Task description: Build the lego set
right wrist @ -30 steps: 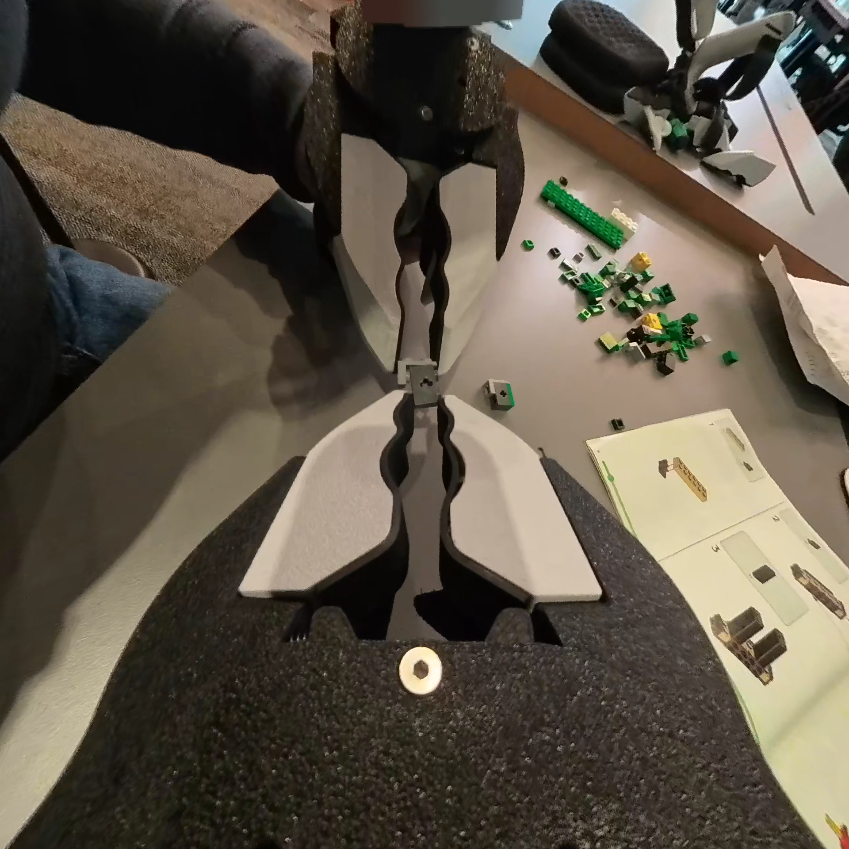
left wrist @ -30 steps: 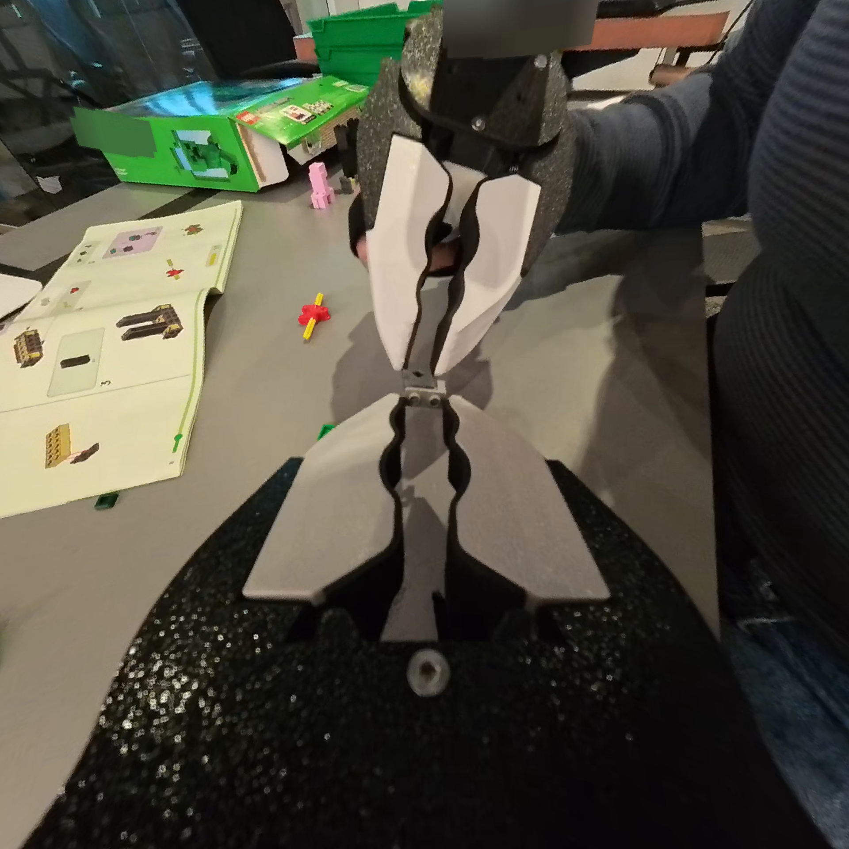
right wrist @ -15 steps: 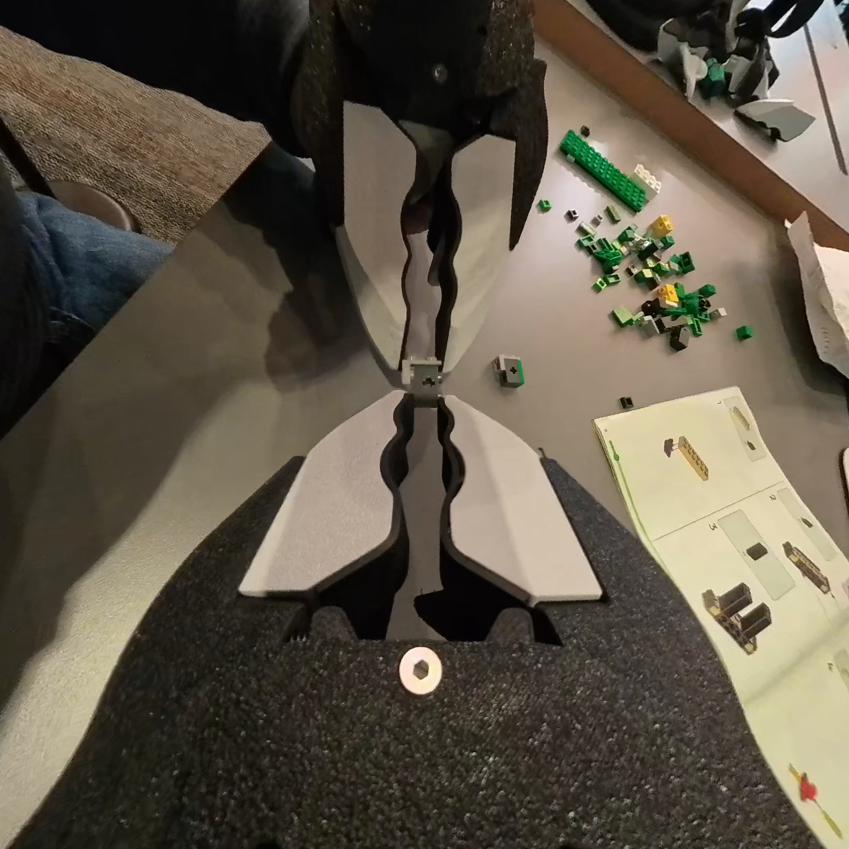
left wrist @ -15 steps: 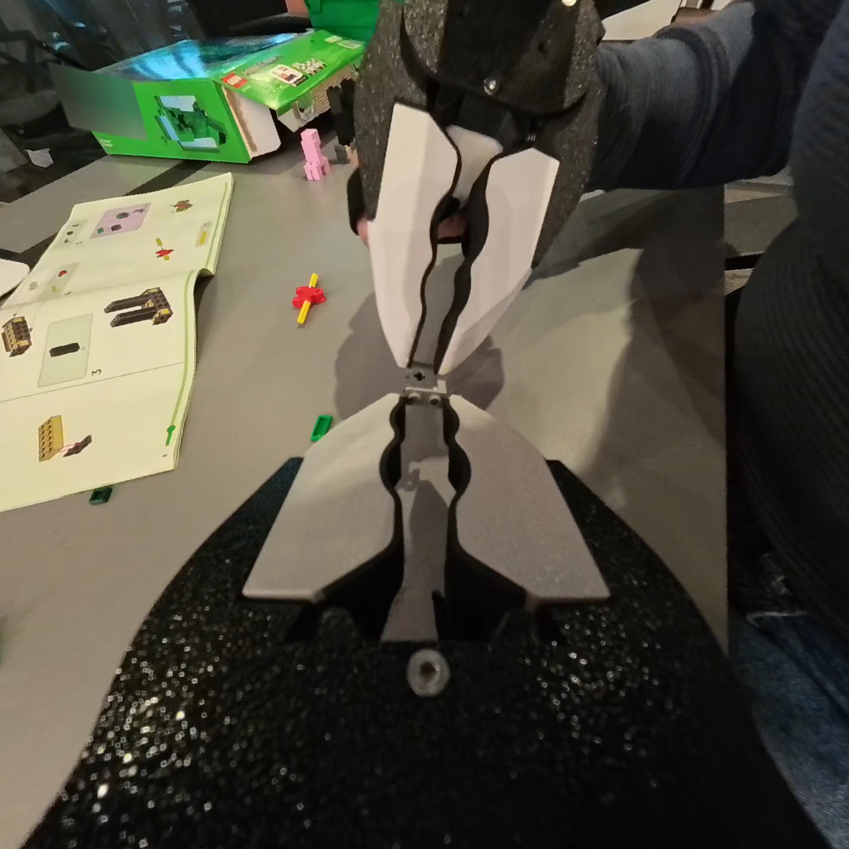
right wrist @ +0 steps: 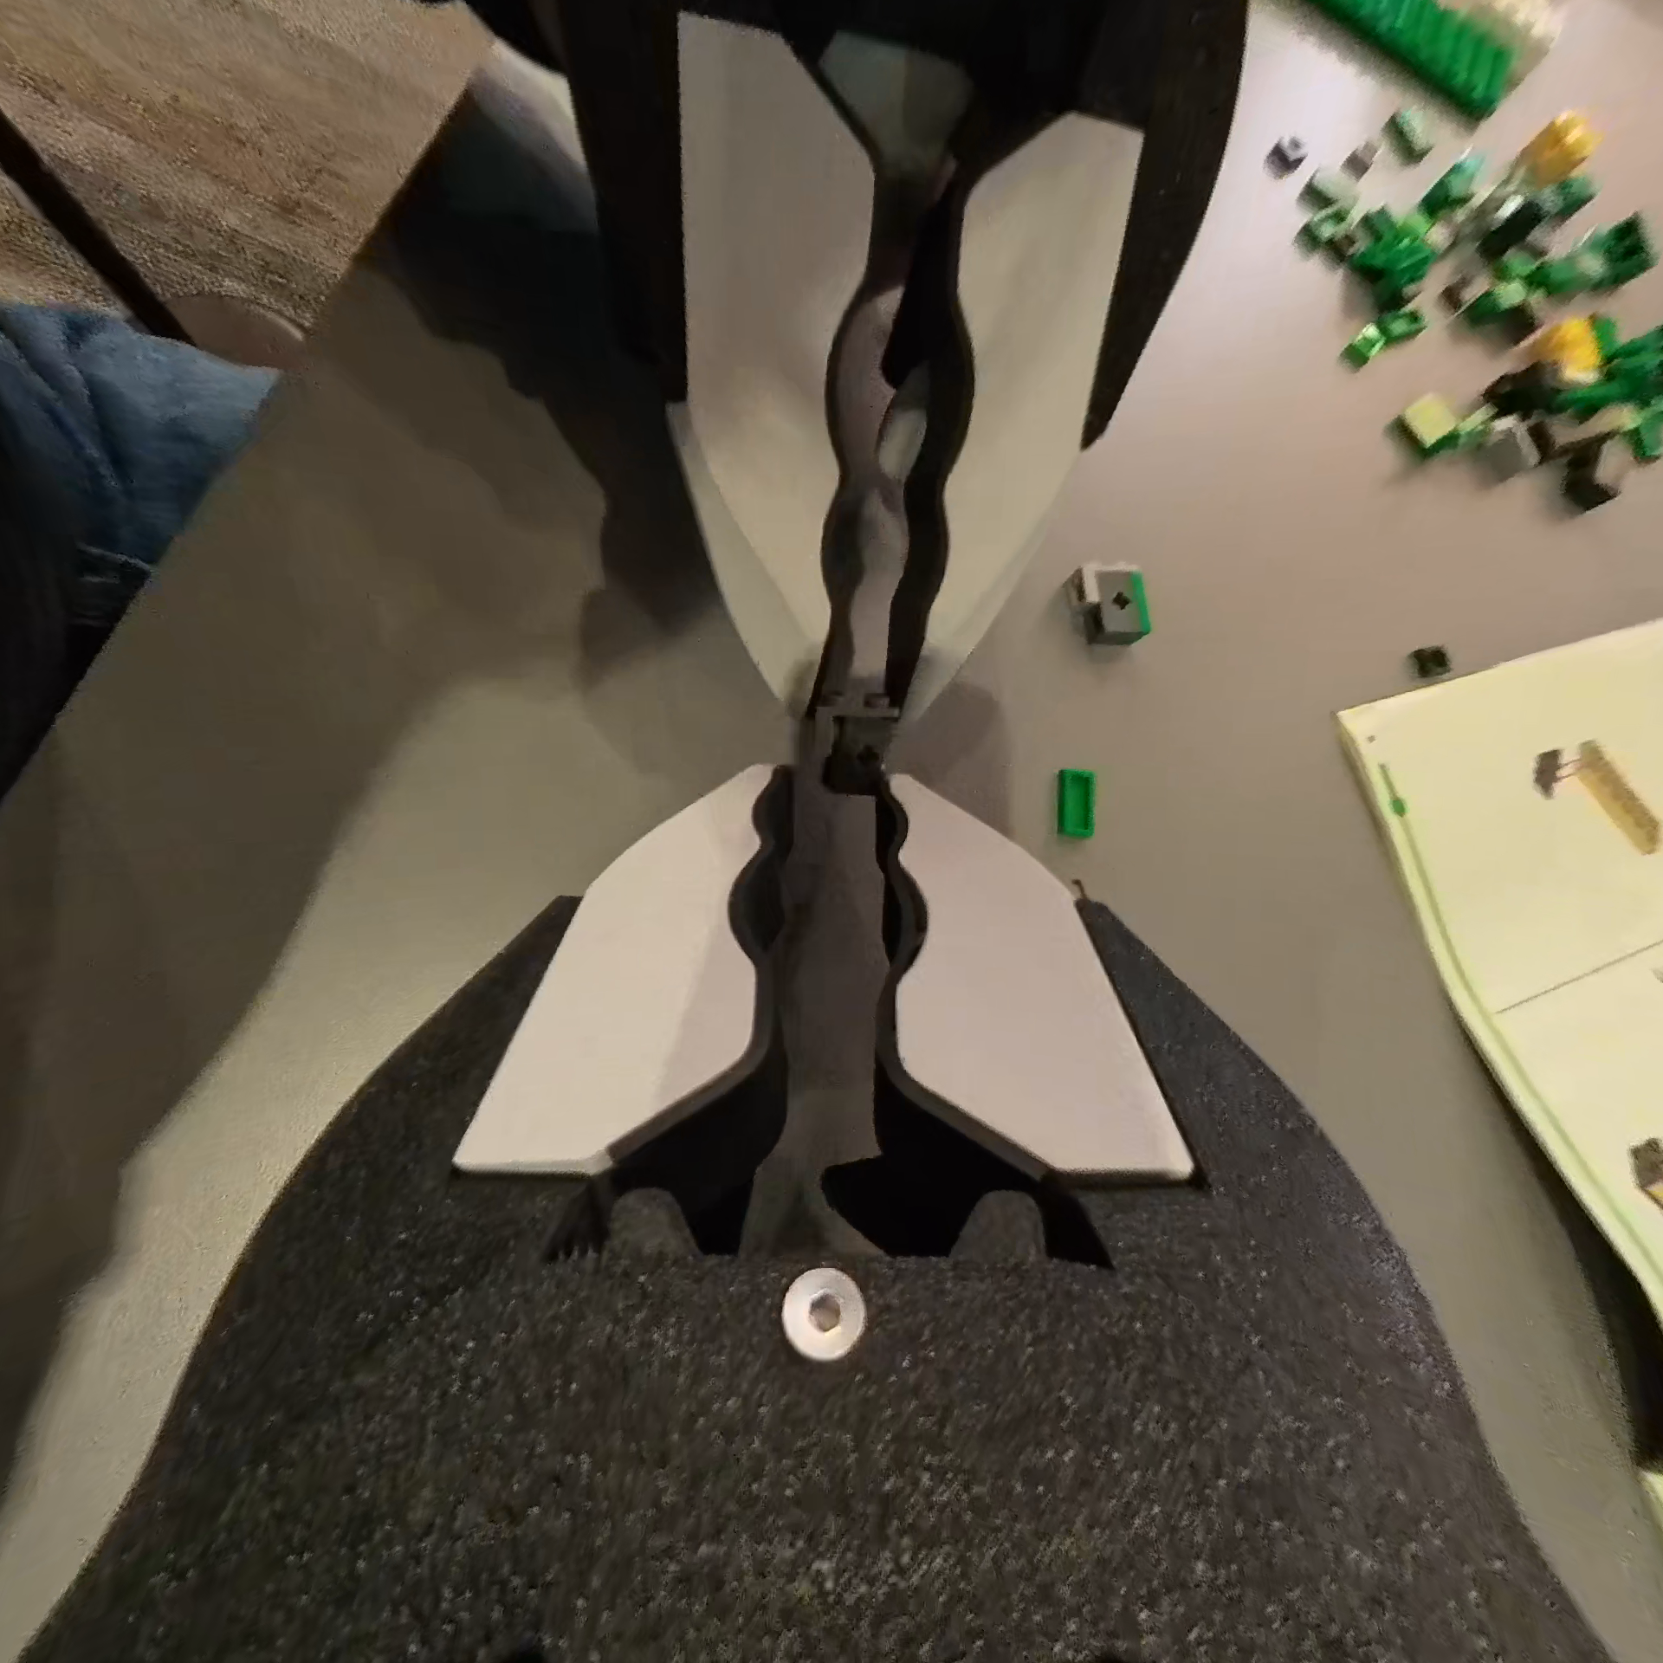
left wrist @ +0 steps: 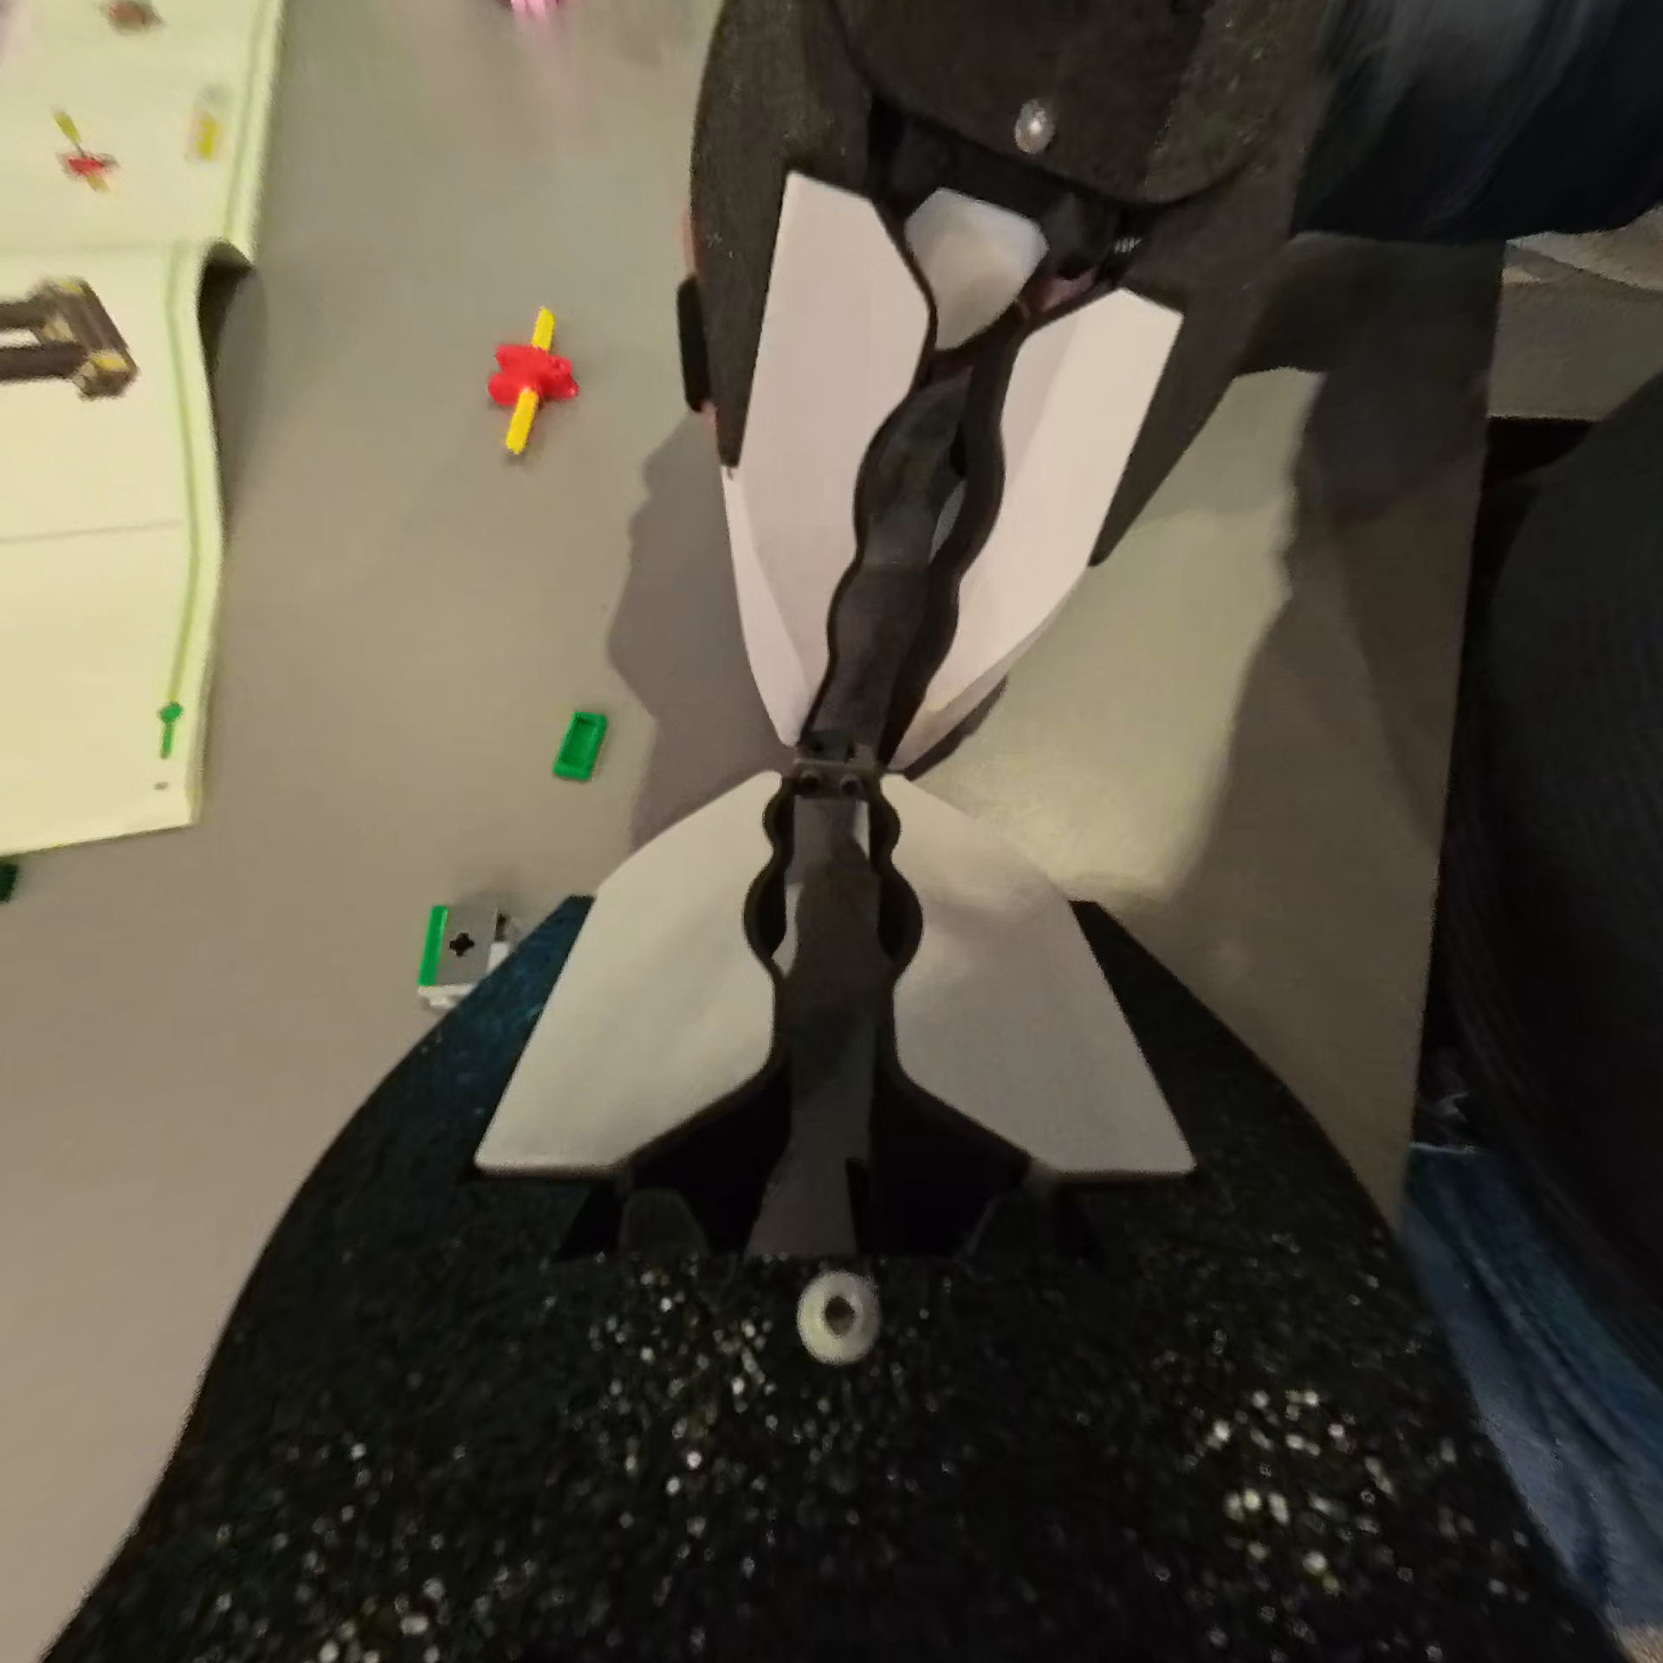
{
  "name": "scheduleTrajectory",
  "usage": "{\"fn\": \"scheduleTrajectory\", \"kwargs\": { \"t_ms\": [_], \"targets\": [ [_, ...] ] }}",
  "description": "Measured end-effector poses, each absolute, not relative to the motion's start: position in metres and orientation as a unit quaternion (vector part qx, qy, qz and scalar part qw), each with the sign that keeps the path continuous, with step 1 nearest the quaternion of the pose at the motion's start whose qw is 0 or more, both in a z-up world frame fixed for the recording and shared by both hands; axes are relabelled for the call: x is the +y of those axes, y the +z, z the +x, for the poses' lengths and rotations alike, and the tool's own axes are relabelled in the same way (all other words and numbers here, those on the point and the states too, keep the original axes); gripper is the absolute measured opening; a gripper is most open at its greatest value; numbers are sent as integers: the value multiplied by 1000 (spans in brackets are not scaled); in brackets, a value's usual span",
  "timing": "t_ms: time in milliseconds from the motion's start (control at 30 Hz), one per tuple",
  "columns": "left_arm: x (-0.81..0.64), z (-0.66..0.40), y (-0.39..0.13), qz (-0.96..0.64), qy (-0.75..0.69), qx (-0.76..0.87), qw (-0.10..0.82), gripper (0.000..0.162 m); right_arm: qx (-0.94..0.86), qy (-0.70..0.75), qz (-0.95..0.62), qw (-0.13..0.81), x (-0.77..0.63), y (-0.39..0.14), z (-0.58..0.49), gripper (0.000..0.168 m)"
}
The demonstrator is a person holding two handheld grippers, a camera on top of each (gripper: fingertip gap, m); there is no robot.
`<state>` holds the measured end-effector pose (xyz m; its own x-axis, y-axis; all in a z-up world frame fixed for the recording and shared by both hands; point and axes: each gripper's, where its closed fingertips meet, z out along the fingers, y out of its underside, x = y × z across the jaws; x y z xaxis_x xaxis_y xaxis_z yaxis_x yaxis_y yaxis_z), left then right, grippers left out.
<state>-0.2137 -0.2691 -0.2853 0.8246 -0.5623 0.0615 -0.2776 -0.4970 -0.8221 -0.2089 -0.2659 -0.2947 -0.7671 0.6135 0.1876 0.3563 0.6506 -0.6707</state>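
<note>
Both tools pinch one small grey brick — square, matte.

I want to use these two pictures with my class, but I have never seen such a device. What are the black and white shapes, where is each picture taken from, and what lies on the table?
No robot here: a person holds a hand-held gripper in each hand, each with a camera looking along its two white fingers. In the left wrist view, the left gripper fills the bottom and the right one reaches in from above; the right wrist view shows the right gripper the same way. The two meet tip to tip, both shut on a small grey lego piece.

On the grey table lie an open instruction booklet, a small green plate, a grey-and-green block, a red-and-yellow piece and a pile of loose bricks.
</note>
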Motion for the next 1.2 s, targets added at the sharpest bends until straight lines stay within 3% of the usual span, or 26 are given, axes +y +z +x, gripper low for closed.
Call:
{"fn": "scheduleTrajectory", "kwargs": {
  "t_ms": [33, 400, 1200],
  "targets": [
    [-269, -214, -288, -854, -166, 245, 427, 15, -887, 313, -278, 196, -266, -297, -209, 17],
    [-271, -217, -298, -873, -190, 227, 388, 15, -884, 317, -322, 121, -267, -302, -213, 19],
    [-274, -219, -299, -876, -202, 214, 381, 15, -910, 257, -299, 126, -272, -303, -219, 33]
  ]
}}
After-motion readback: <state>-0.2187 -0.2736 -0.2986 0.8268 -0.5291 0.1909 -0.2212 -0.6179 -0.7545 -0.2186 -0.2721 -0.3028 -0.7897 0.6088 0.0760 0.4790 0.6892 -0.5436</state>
